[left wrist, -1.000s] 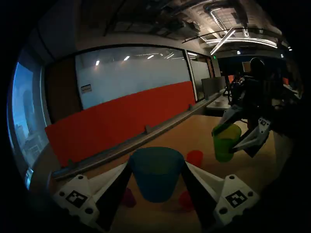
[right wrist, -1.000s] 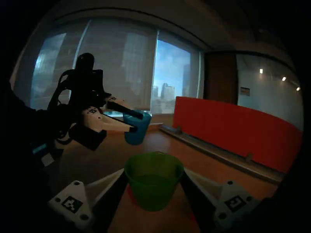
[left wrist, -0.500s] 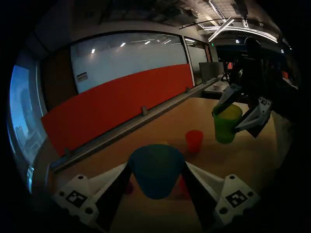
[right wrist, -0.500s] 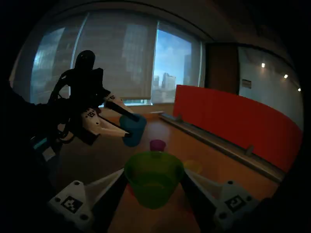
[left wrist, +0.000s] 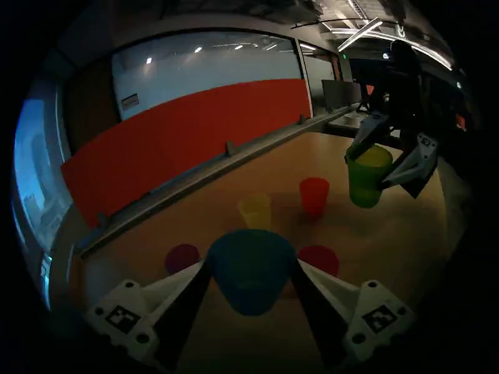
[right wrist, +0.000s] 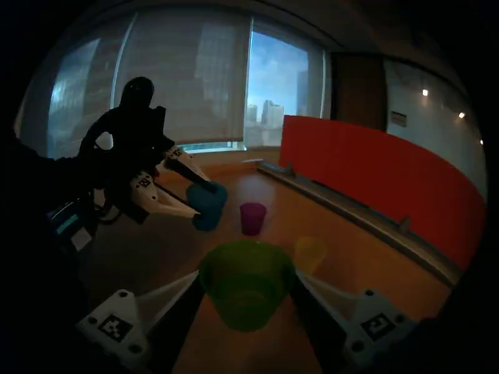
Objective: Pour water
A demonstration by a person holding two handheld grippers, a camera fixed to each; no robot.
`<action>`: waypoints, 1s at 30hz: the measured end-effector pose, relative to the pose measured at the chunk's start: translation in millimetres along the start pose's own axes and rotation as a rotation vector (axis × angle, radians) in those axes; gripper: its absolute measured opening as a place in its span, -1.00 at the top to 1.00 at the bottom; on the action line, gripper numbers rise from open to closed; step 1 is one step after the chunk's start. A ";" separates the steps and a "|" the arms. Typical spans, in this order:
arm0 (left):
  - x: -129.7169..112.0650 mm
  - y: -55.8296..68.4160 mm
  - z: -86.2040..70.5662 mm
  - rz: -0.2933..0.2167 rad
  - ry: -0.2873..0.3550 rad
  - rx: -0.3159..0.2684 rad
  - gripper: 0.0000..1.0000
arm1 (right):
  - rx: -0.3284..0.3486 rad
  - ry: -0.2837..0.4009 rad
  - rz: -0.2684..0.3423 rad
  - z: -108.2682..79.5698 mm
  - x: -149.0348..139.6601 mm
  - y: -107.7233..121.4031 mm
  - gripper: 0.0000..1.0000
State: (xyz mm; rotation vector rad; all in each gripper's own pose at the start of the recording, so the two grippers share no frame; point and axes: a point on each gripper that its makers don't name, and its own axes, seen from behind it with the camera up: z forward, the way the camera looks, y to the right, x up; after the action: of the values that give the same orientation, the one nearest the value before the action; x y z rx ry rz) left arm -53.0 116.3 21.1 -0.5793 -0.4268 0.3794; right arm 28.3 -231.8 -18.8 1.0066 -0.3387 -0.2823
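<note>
In the left gripper view, my left gripper (left wrist: 251, 274) is shut on a blue cup (left wrist: 251, 269), held above the wooden table (left wrist: 387, 243). Farther right in that view, the right gripper (left wrist: 375, 173) holds a green cup (left wrist: 367, 176). In the right gripper view, my right gripper (right wrist: 247, 293) is shut on the green cup (right wrist: 246, 283), with liquid dimly visible inside. To its left in the same view, the left gripper (right wrist: 198, 201) carries the blue cup (right wrist: 206, 204), tipped a little.
Small cups stand on the table: a yellow cup (left wrist: 256, 210), a red cup (left wrist: 314, 194), a purple cup (left wrist: 181, 257) and another red cup (left wrist: 319, 258). The purple cup (right wrist: 252, 218) and yellow cup (right wrist: 310, 252) lie ahead. An orange wall panel (left wrist: 187, 143) and a rail run along the table's far edge.
Both grippers have tilted downward with their cups, bringing the table and its small cups into view. The two held cups have dropped lower over the table.
</note>
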 end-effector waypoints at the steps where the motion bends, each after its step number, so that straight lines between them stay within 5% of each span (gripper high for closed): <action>1: -4.4 0.1 1.4 -0.003 -0.011 -0.001 -0.75 | 0.001 -0.008 -0.001 0.8 -1.9 0.0 -0.82; 11: -36.9 3.5 16.2 -0.004 -0.094 -0.024 -0.76 | 0.014 -0.087 -0.016 10.0 -24.4 -1.3 -0.82; 30: -74.0 14.9 43.9 -0.041 -0.183 -0.083 -0.76 | 0.014 -0.133 -0.002 19.8 -43.3 5.5 -0.82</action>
State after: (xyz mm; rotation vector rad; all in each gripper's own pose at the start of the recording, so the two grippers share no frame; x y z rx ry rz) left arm -140.2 113.4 24.9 -0.6182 -0.6313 0.3780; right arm -18.8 -227.7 -10.7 1.0046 -0.4607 -0.3499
